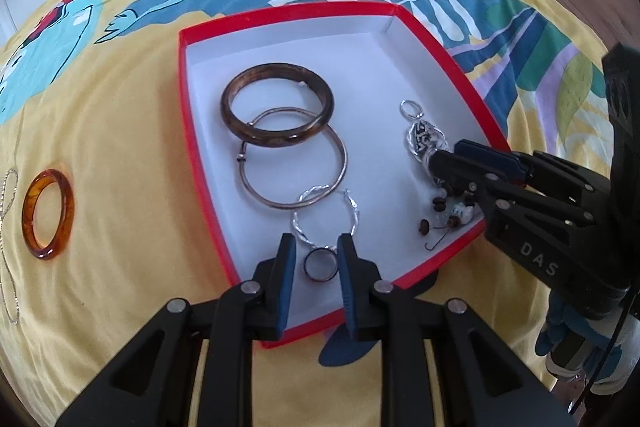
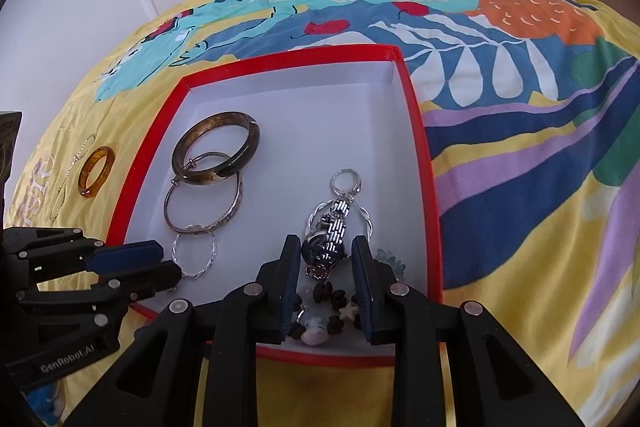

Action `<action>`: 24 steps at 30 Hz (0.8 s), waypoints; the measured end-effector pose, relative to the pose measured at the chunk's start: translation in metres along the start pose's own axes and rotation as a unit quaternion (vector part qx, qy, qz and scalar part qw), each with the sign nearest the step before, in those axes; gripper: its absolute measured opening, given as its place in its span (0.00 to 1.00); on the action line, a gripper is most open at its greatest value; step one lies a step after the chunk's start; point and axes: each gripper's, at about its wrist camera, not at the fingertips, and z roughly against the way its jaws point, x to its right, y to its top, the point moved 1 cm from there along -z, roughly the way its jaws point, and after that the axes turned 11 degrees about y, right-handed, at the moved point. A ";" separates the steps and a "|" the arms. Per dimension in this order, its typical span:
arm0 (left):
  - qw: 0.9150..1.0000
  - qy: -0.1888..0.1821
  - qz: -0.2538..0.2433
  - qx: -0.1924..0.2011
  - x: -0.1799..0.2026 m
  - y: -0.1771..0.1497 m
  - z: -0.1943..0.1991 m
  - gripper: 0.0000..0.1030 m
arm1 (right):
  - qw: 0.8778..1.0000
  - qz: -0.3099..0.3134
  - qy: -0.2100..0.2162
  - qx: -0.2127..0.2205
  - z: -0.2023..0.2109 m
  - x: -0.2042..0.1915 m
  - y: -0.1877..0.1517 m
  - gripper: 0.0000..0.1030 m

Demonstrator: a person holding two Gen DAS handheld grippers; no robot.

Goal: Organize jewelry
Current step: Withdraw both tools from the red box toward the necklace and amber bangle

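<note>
Two pairs of tongs reach into the red box (image 1: 208,163) on the bed. The left tongs (image 1: 317,251), slightly spread, straddle a dark ring (image 1: 319,264) at lower centre without pinching it. The right tongs (image 2: 326,247), also parted, flank a silver watch (image 2: 326,247); contact is unclear. An amber bangle (image 1: 48,214) lies outside at left.
</note>
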 end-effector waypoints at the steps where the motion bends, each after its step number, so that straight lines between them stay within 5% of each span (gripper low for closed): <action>1: 1.000 -0.001 0.001 0.002 -0.001 -0.001 0.003 0.23 | 1.000 -0.002 0.001 0.002 0.002 0.000 0.000 0.27; 11: 1.000 0.000 0.012 0.029 -0.008 -0.016 0.055 0.26 | 0.999 -0.021 -0.001 0.035 0.052 -0.020 -0.012 0.32; 24: 0.989 0.072 0.063 0.116 -0.045 -0.074 0.183 0.39 | 0.996 -0.002 0.018 0.082 0.137 -0.101 -0.039 0.42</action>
